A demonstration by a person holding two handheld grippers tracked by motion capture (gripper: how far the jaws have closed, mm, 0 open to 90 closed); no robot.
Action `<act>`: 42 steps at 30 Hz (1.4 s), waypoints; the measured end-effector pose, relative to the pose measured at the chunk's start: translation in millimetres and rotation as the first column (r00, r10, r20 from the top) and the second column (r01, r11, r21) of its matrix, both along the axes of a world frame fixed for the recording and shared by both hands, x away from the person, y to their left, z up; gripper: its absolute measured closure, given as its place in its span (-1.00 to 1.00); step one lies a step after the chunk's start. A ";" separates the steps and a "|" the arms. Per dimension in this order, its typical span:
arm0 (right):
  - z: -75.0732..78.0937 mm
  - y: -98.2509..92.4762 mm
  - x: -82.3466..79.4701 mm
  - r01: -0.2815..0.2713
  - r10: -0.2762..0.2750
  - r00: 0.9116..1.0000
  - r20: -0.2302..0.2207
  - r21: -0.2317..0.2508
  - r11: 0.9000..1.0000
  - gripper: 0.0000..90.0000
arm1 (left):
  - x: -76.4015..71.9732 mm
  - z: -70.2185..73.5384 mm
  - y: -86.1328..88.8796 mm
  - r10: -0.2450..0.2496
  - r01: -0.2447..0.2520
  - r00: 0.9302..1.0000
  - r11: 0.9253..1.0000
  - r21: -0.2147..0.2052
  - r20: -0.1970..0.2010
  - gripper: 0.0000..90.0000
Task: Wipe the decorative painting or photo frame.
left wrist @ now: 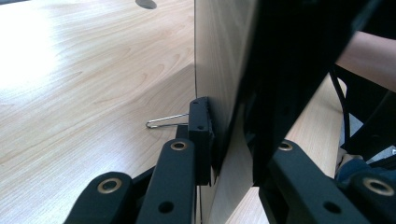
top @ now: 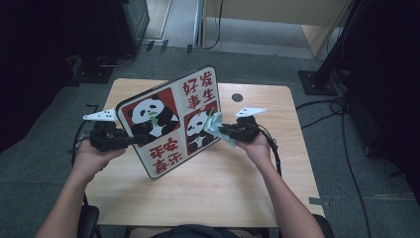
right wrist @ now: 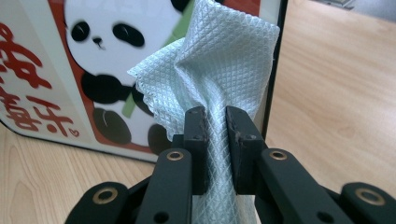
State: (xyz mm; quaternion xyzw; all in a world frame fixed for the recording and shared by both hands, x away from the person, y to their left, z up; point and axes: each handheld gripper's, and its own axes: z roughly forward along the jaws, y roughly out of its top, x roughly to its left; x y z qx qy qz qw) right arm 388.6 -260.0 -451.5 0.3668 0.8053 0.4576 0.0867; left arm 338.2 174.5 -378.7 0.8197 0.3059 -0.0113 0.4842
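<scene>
A square panda board [top: 171, 119] with red characters stands tilted on edge above the wooden table [top: 208, 188]. My left gripper [top: 130, 139] is shut on the board's left edge; in the left gripper view the board [left wrist: 224, 79] runs edge-on between the jaws, with a wire stand [left wrist: 166, 120] behind it. My right gripper [top: 223, 130] is shut on a pale blue-green cloth [top: 217, 130]. In the right gripper view the cloth [right wrist: 219, 65] bunches up from the jaws and lies against the board's printed face [right wrist: 98, 70] near its right edge.
A small dark hole [top: 237, 97] sits in the table's far side. Around the table are grey carpet, black stand bases [top: 317, 82] and cables [top: 346, 148]. The person's forearms come in from the bottom edge.
</scene>
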 end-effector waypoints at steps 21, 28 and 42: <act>-36.3 -4.8 -1.3 0.012 -0.016 0.996 -0.092 -0.046 0.999 0.77 | 4.2 -0.9 0.4 -0.013 0.013 1.000 1.000 -0.005 -0.006 0.76; -29.4 -5.4 -3.8 0.023 -0.026 0.994 -0.109 -0.031 0.999 0.78 | 3.2 -0.9 -0.4 -0.008 0.008 1.000 1.000 -0.007 -0.007 0.76; 11.7 -8.1 -7.0 0.053 -0.052 0.995 -0.082 0.021 0.998 0.78 | 3.4 -2.9 -0.2 -0.007 0.006 1.000 1.000 -0.016 -0.009 0.76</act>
